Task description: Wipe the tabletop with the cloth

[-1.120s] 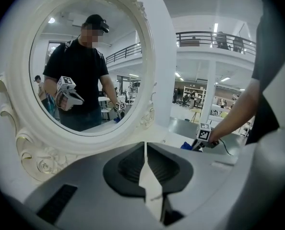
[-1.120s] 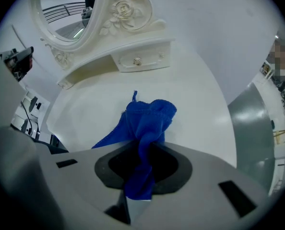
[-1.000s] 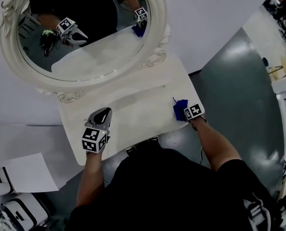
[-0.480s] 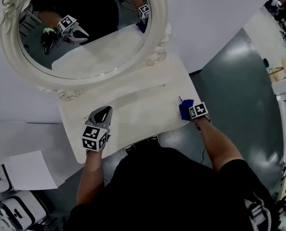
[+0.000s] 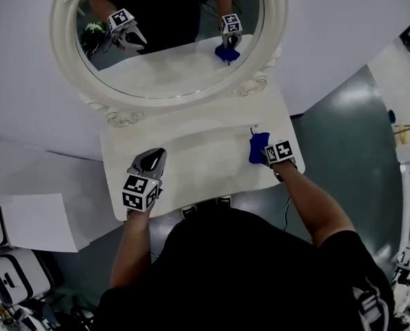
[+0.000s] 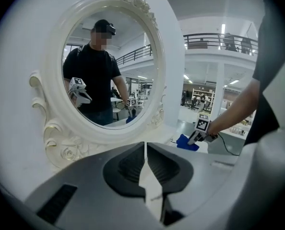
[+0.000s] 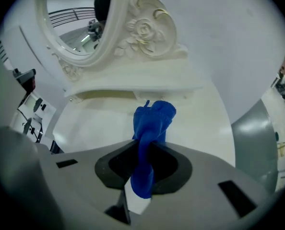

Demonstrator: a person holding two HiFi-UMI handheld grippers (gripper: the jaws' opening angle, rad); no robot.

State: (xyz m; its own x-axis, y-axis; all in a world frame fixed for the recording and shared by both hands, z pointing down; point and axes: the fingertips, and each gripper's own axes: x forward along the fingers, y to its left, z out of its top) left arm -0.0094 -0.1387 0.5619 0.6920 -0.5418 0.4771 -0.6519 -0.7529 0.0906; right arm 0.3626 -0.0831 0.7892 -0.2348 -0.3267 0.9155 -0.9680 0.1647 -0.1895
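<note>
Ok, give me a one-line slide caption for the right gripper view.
Right gripper shut on a blue cloth, its free end on the white tabletop below an ornate mirror.

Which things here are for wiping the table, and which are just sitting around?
For the job:
blue cloth
tabletop
right gripper, holding the cloth

Just around:
oval mirror
white paper sheet
left gripper, shut and empty

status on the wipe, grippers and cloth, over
Right gripper shut on blue cloth, cloth down on tabletop near its right edge. Left gripper shut, empty, at front left. Nothing seen lying in the wipe path; mirror stands at the back.
</note>
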